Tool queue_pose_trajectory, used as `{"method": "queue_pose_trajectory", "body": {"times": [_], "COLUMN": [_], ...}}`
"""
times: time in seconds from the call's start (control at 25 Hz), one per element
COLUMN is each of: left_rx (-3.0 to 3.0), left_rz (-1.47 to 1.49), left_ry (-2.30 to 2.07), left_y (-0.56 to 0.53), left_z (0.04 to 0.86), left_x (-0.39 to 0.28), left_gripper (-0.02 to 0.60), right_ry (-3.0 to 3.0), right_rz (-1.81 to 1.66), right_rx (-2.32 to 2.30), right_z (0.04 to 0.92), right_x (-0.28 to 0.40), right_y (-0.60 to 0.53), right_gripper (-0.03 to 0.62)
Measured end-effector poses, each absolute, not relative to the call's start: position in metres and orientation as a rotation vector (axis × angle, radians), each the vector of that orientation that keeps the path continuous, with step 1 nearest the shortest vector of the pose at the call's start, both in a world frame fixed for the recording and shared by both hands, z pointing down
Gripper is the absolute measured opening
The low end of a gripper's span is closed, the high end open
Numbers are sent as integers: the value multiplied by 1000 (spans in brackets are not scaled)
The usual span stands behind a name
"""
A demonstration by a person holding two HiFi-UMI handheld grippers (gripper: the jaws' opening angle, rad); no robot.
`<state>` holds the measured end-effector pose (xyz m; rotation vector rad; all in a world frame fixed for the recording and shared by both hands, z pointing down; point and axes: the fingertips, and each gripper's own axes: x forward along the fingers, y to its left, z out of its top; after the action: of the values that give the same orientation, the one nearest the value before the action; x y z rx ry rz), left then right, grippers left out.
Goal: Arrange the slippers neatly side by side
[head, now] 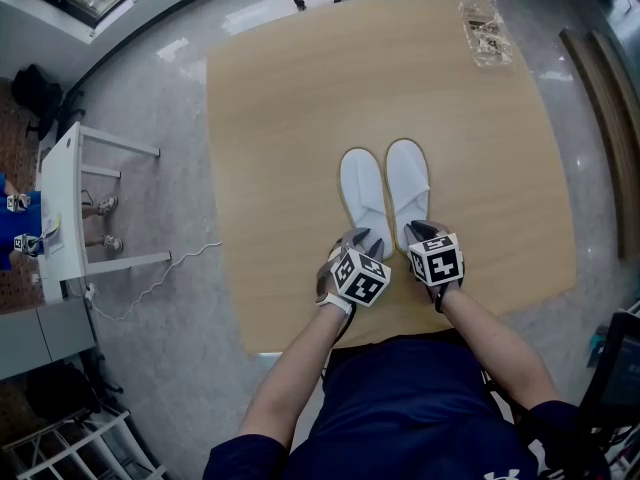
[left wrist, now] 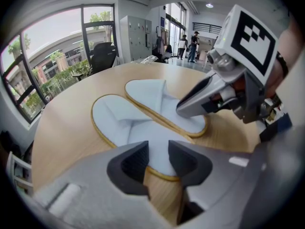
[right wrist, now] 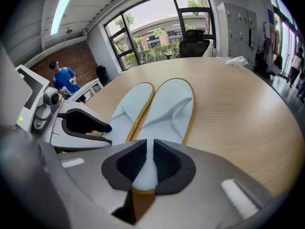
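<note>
At near edge of desk (head: pixel 280 118), left slipper (head: pixel 362 193) and right slipper (head: pixel 408 180) are laid parallel, touching. Right gripper (right wrist: pixel 148 160) fingers clenched on right slipper heel; left gripper (left wrist: pixel 158 159) fingers released over left slipper heel. Final alignment judged in hand — next: heels evened, grip let go.

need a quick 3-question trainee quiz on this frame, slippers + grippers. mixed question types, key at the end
1. True or false: the left slipper lies stacked on top of the right slipper on the table.
2. The right hand-held gripper has its jaws closed on: A) the right slipper's near end, B) the plastic packet, C) nothing.
3. Fill in: the left hand-held gripper has its jaws ____, at the left slipper's near end.
Key: 1 false, they lie side by side; 2 A; 3 apart.
</note>
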<state>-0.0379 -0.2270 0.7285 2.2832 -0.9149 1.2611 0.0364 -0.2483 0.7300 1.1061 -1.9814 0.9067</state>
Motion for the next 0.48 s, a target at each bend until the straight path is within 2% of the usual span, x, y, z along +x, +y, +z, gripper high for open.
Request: {"method": "queue_pose_trajectory", "body": {"times": [0.48], "left_rx": [2291], "left_rz": [1259], "left_ry": [-924], "left_y": [-227], "left_z": [729], "left_x": [-37], "left_gripper": [135], "right_ry": [-1980], "right_rz": [914], "right_rx": [1108], "right_z": [725], "right_x": [35], "right_y": [-249], "right_gripper": [52]}}
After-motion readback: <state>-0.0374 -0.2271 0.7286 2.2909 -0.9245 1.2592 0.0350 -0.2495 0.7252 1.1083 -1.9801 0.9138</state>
